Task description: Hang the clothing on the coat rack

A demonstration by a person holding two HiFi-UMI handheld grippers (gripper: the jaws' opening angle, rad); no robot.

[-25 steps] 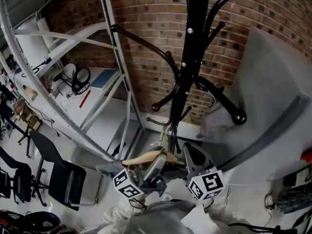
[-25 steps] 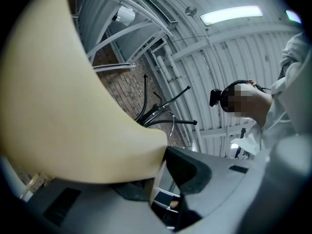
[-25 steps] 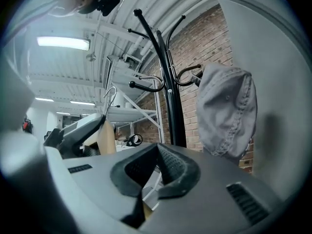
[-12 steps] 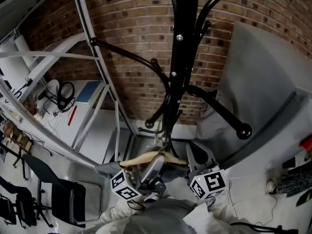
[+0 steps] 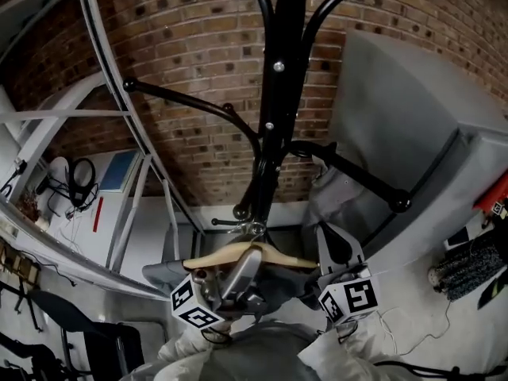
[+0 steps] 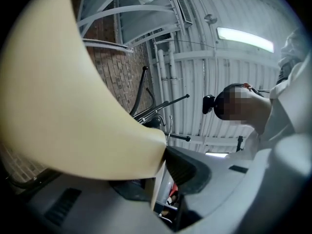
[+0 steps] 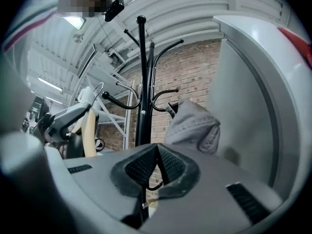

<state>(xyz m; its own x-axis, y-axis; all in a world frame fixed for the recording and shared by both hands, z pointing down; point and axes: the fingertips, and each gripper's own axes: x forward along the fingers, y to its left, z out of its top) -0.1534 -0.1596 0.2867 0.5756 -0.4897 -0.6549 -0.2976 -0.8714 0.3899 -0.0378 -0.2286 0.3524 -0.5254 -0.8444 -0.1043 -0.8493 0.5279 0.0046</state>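
A black coat rack stands against the brick wall, its curved arms spreading left and right. Below it is a pale wooden hanger with a metal hook and grey clothing draped under it. My left gripper is shut on the hanger's middle. In the left gripper view the cream wood fills the jaws. My right gripper is just right of the hanger with its pads closed. A bunch of grey cloth rises beyond its tips. I cannot tell whether any cloth is pinched.
A grey metal shelving frame leans at the left, with a white desk and headphones under it. A large grey panel stands at the right, close to a rack arm's knob. A brush lies at far right.
The head view has swung, so the rack pole sits further left and the shelving has slid out leftwards. Both grippers and the hanger keep their low place, with the hook nearer the pole.
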